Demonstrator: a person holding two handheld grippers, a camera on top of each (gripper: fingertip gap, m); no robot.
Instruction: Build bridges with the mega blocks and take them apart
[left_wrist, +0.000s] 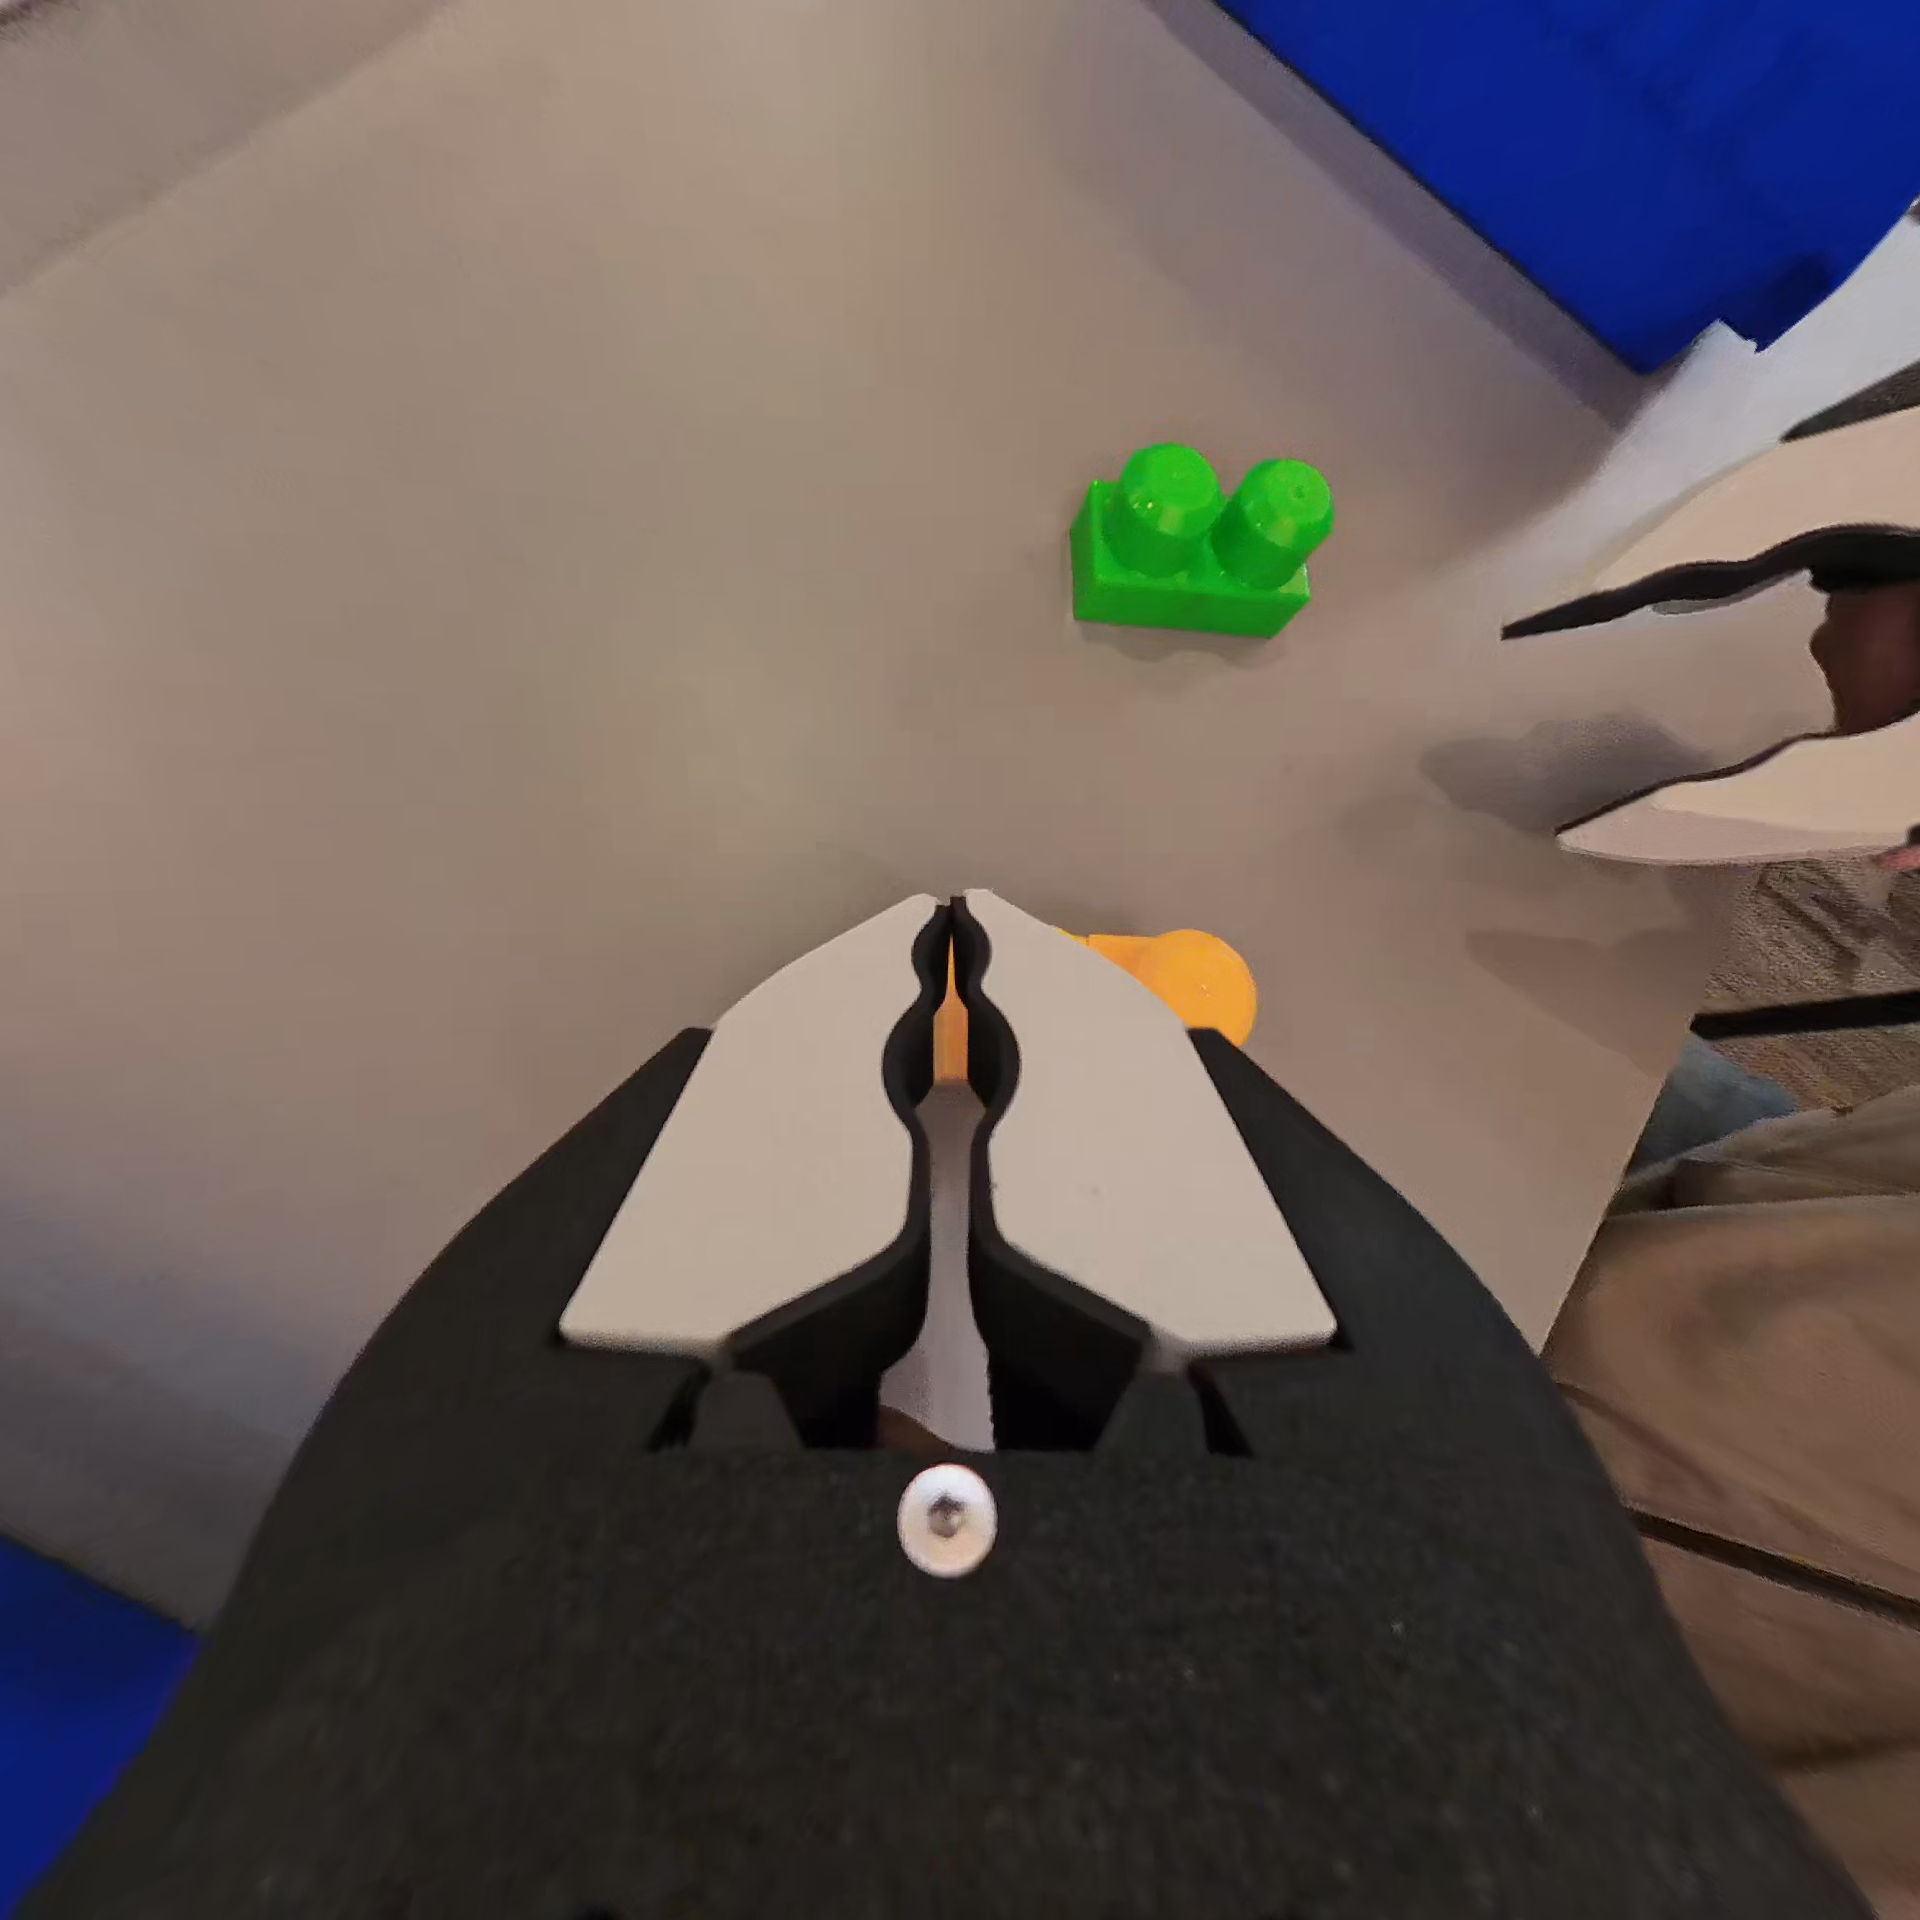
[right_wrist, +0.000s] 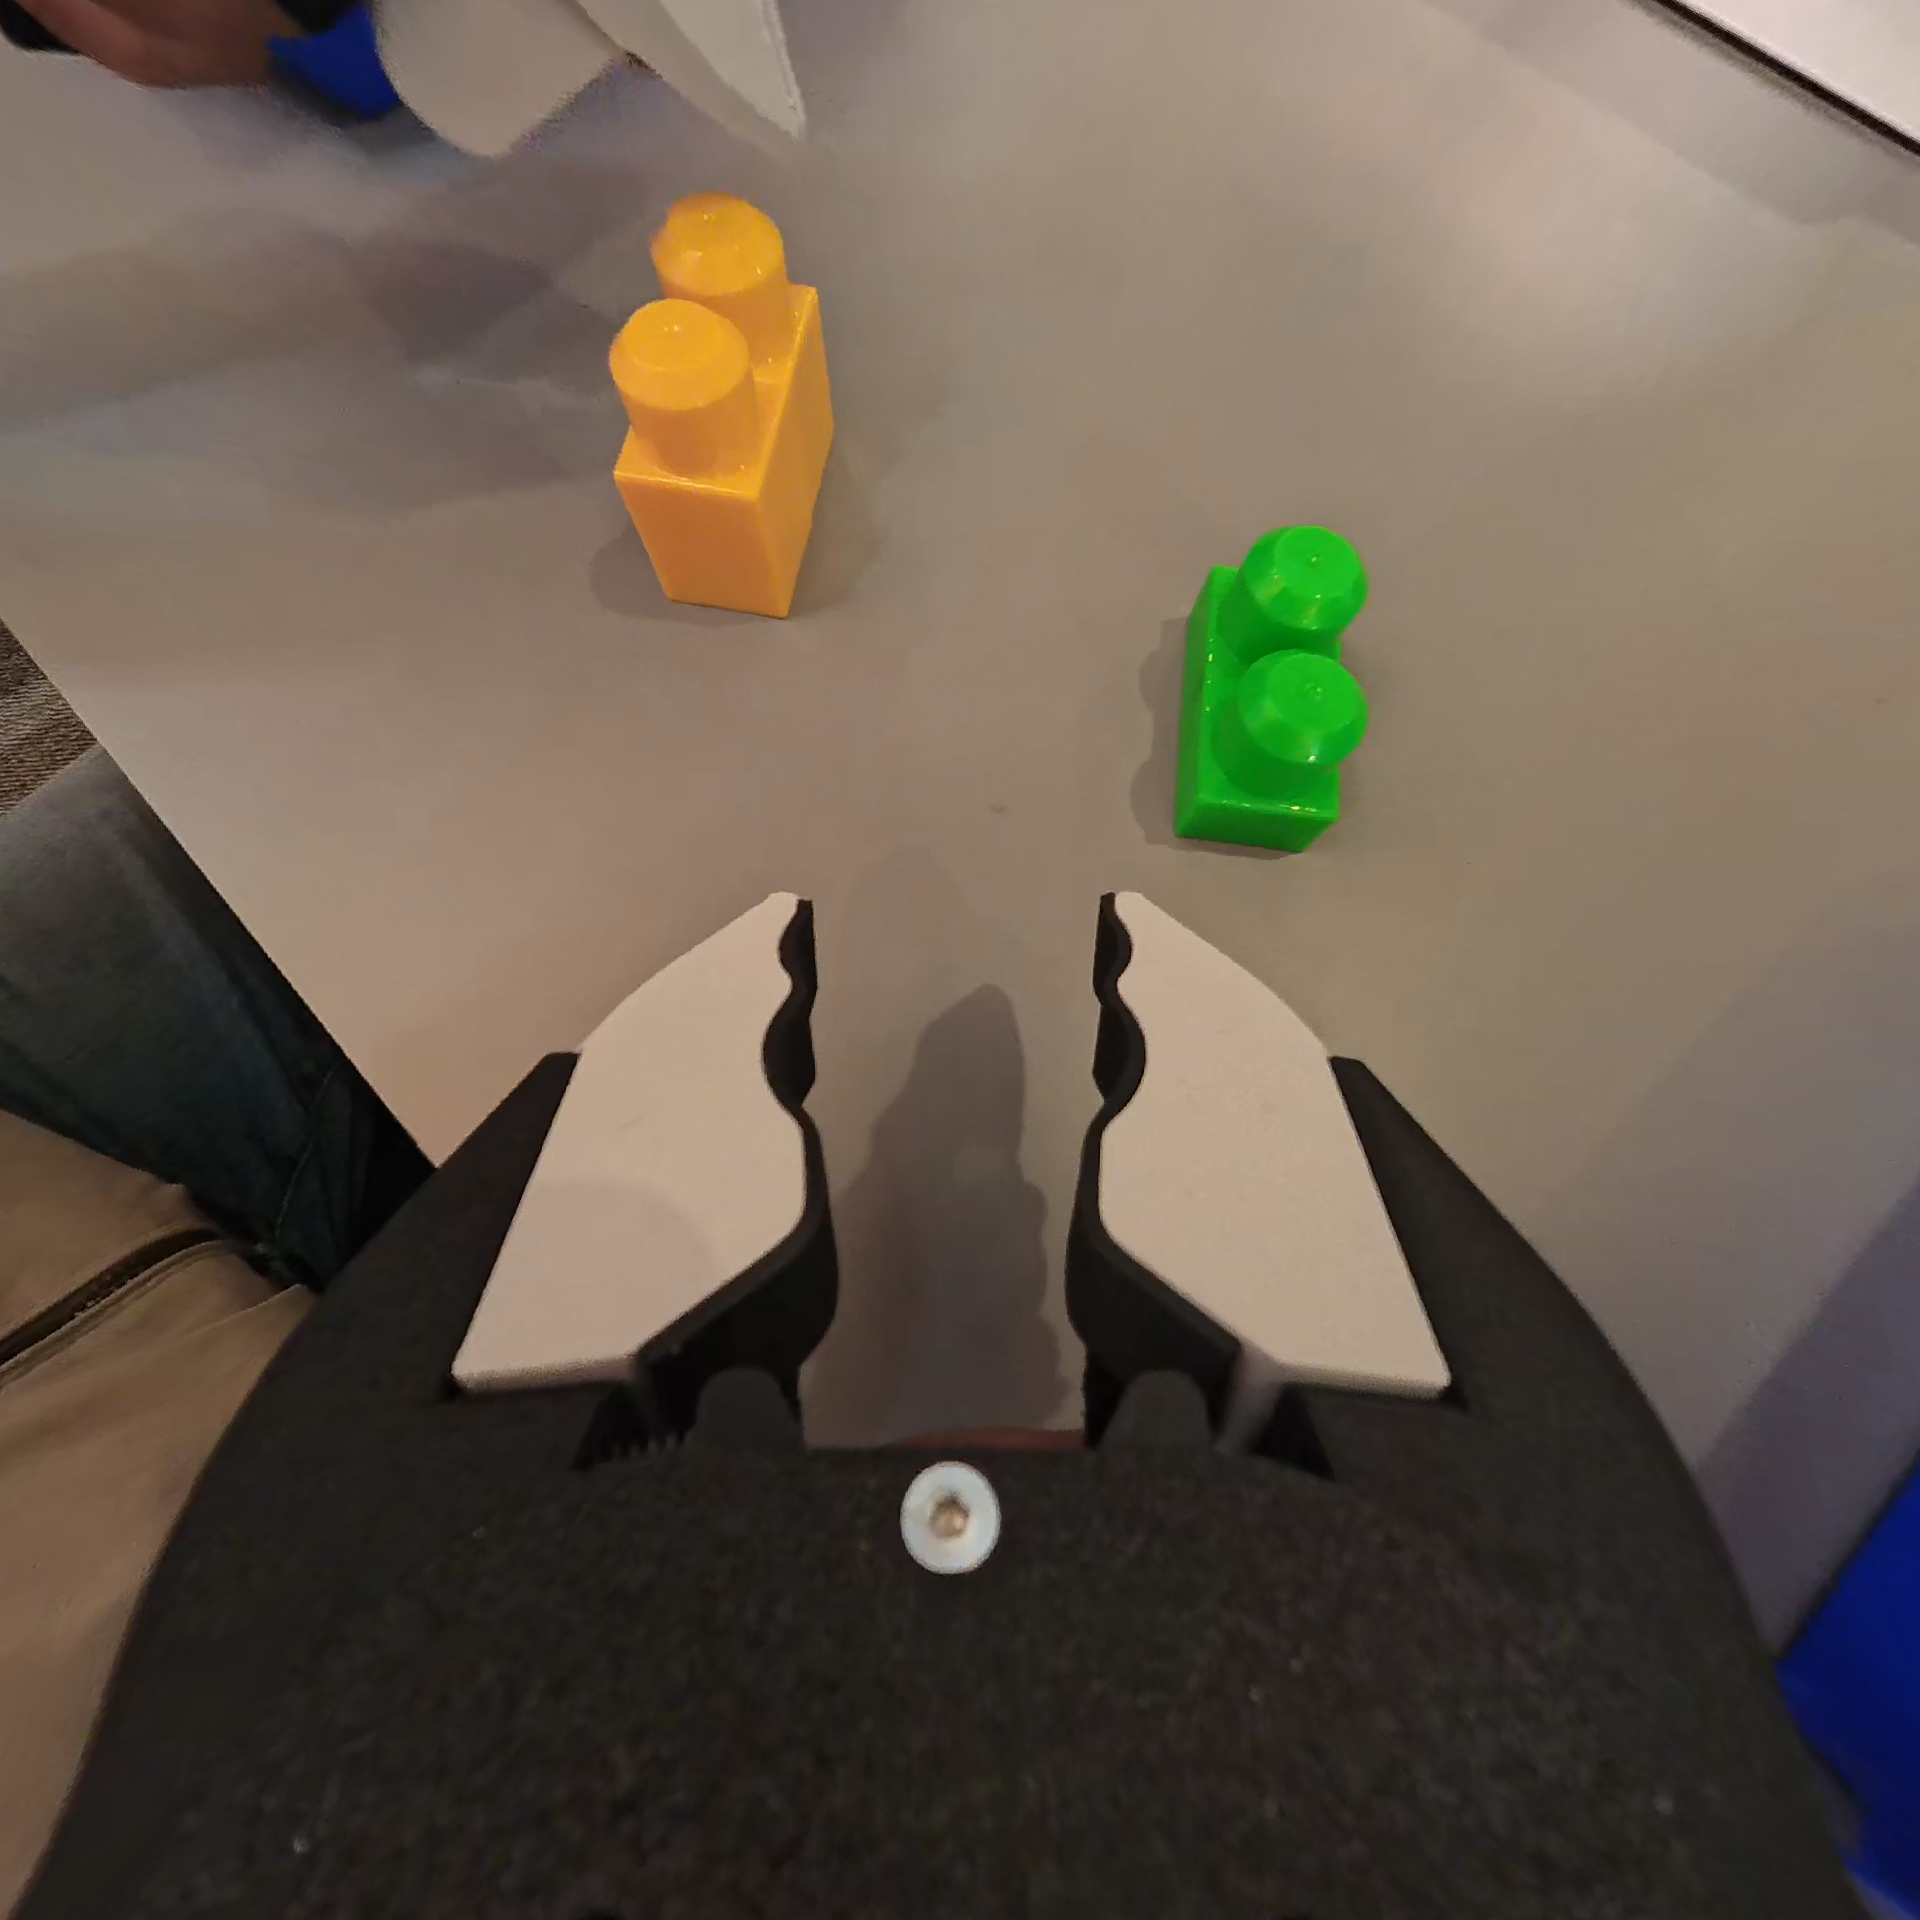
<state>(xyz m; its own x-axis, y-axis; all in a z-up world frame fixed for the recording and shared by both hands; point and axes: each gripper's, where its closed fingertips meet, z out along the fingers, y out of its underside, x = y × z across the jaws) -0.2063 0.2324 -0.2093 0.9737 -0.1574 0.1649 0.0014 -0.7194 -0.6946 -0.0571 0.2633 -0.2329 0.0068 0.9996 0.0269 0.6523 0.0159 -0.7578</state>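
Note:
An orange two-stud block (right_wrist: 727, 436) stands upright on the grey table (right_wrist: 1039, 364). A green two-stud block (right_wrist: 1268, 696), lower in height, stands to its right, apart from it. My left gripper (left_wrist: 954, 899) is shut and empty, hovering over the orange block (left_wrist: 1174, 977), which shows partly behind its fingers. Its fingers (right_wrist: 727, 62) also show at the top of the right wrist view, beyond the orange block. My right gripper (right_wrist: 954, 904) is open and empty above bare table, short of both blocks. It also shows at the right edge of the left wrist view (left_wrist: 1532, 732), near the green block (left_wrist: 1195, 551).
The table edge runs diagonally at lower left (right_wrist: 260, 914), with a person's trousers (right_wrist: 125, 1351) below it. A blue surface (left_wrist: 1662, 156) lies beyond the far table edge. A hand and a blue item (right_wrist: 343, 62) show at the top left. To the orange block (left_wrist: 1174, 977): left tips about 4 centimetres, right tips about 12 centimetres. It is also in sight in the right wrist view (right_wrist: 702, 343).

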